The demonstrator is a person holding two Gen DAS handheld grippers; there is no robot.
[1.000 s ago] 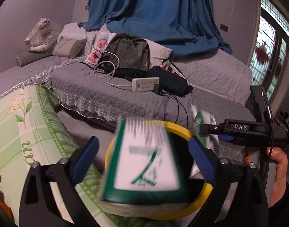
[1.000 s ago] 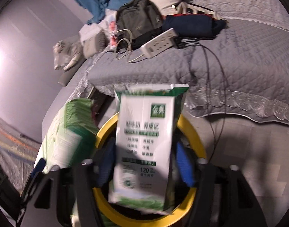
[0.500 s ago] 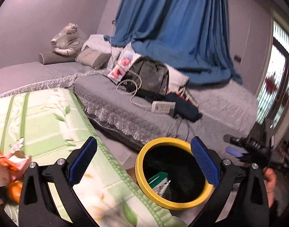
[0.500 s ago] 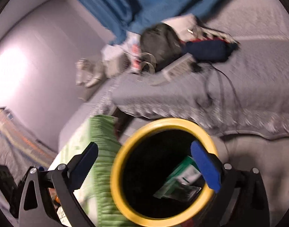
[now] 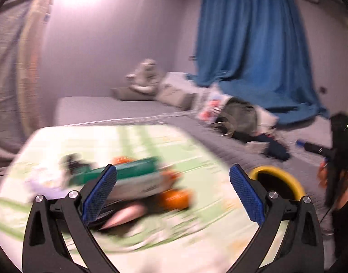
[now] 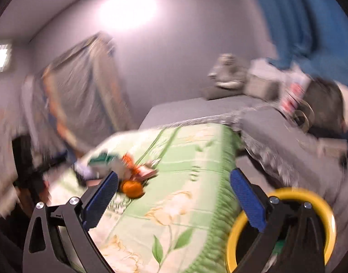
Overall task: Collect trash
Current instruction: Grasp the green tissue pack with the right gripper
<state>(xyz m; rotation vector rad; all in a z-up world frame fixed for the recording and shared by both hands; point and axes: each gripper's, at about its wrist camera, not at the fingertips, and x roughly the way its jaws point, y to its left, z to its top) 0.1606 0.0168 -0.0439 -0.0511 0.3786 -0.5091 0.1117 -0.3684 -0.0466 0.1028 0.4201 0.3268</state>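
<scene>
The trash (image 5: pixel 133 182) lies in a small heap on the green flowered cover (image 6: pixel 174 209) of a low surface; it is blurred, but I can make out a green and white carton (image 5: pixel 128 170), some orange pieces (image 6: pixel 131 187) and something pink at the near edge; the rest of the heap I cannot tell apart. Beside this cover, low down on the right, stands the bin with a yellow rim (image 5: pixel 294 182); its inside is dark, and in the right wrist view a bit of green shows at the bottom of it.

The left gripper (image 5: pixel 172 191) has its blue pads spread wide with nothing between them; its left pad (image 5: pixel 98 193) is in front of the heap, but whether it touches I cannot tell. The right gripper (image 6: pixel 174 195) has just been opening; its jaws now stand wide and empty, with the heap beyond the left pad and the bin's rim behind the right one.

Behind all this is a grey quilted bed (image 5: pixel 119 109) with a plush animal (image 5: pixel 143 76), pillows, a dark bag (image 5: pixel 240 118) and cables; a blue curtain (image 5: pixel 251 45) hangs at the back; at the right edge of the left view a hand (image 5: pixel 328 177) holds the other tool.
</scene>
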